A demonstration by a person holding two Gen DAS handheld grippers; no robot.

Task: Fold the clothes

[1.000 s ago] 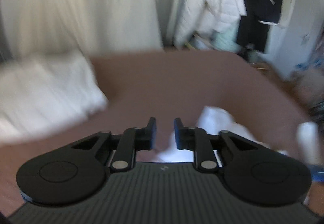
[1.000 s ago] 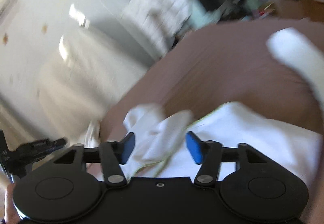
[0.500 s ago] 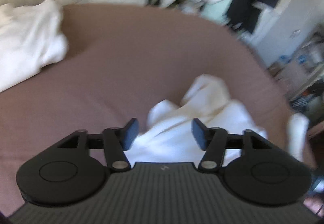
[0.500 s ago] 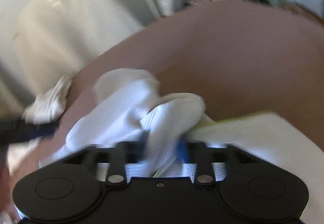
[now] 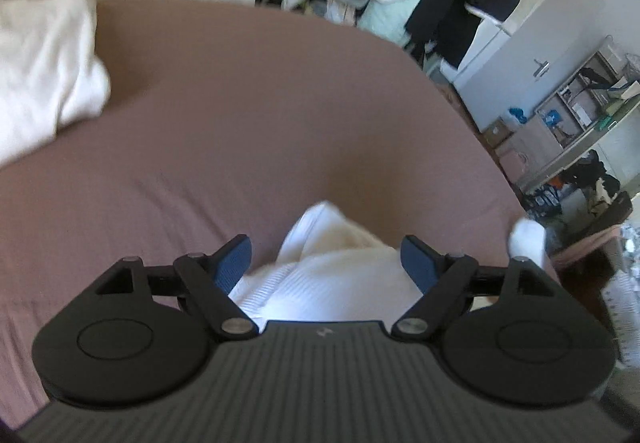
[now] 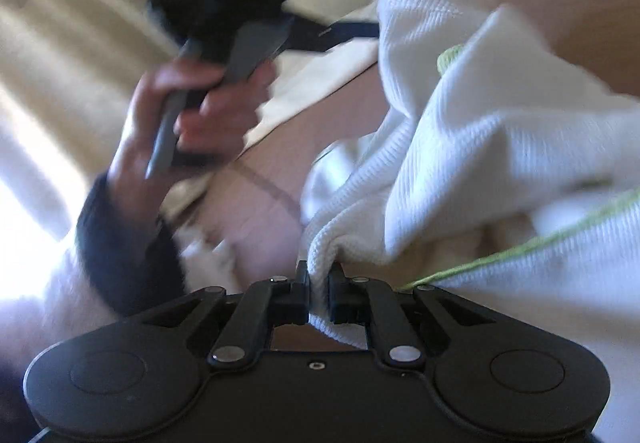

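My right claw is pinching a ribbed edge of the white garment, which lies bunched on the brown bed; left claw is spread wide w/ nothing in it, hovering over the same cloth. I'd say grab a matching edge w/ the left, then pull taut & flat before creasing. No readable brand/label, only green stitching on the fabric

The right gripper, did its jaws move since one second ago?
Yes. The right gripper was open around the white garment; now its jaws are shut on a ribbed fold.
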